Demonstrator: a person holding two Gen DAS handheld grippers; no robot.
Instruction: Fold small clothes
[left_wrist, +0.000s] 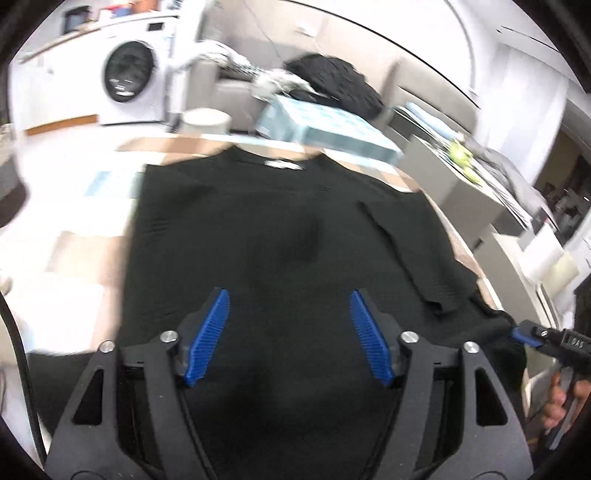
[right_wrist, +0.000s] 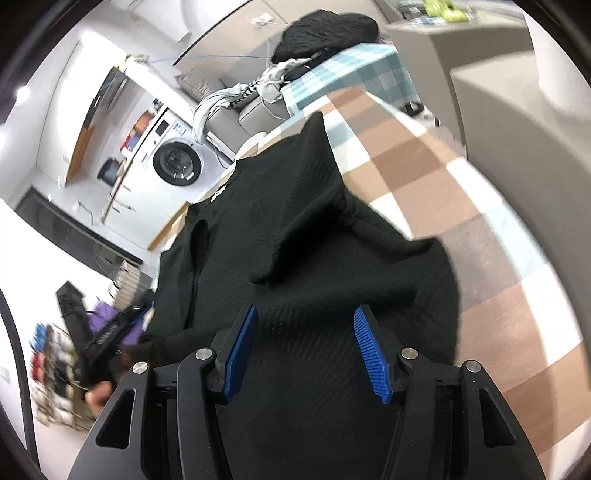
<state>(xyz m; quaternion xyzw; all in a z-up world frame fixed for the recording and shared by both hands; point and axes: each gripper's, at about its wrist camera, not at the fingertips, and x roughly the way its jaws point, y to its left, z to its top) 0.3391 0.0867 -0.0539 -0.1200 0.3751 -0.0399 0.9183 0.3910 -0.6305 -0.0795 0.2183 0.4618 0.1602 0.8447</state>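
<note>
A black ribbed top (left_wrist: 266, 229) lies flat on a checked tablecloth (left_wrist: 74, 251), collar and white label (left_wrist: 282, 163) at the far end. Its sleeves are folded in over the body; one sleeve (left_wrist: 413, 254) lies diagonally on the right. My left gripper (left_wrist: 290, 299) is open and empty above the hem. My right gripper (right_wrist: 304, 314) is open and empty above the top's (right_wrist: 295, 229) lower right part, beside a folded sleeve (right_wrist: 314, 184). The right gripper also shows in the left wrist view (left_wrist: 532, 334) at the top's right corner. The left gripper shows in the right wrist view (right_wrist: 110, 332).
The brown and white checked cloth (right_wrist: 461, 206) covers the table. Beyond it stands a second table with a blue checked cloth (left_wrist: 325, 125) and a black garment pile (left_wrist: 340, 81). A washing machine (left_wrist: 129, 74) stands at the back left. Grey cabinets (left_wrist: 461, 177) are on the right.
</note>
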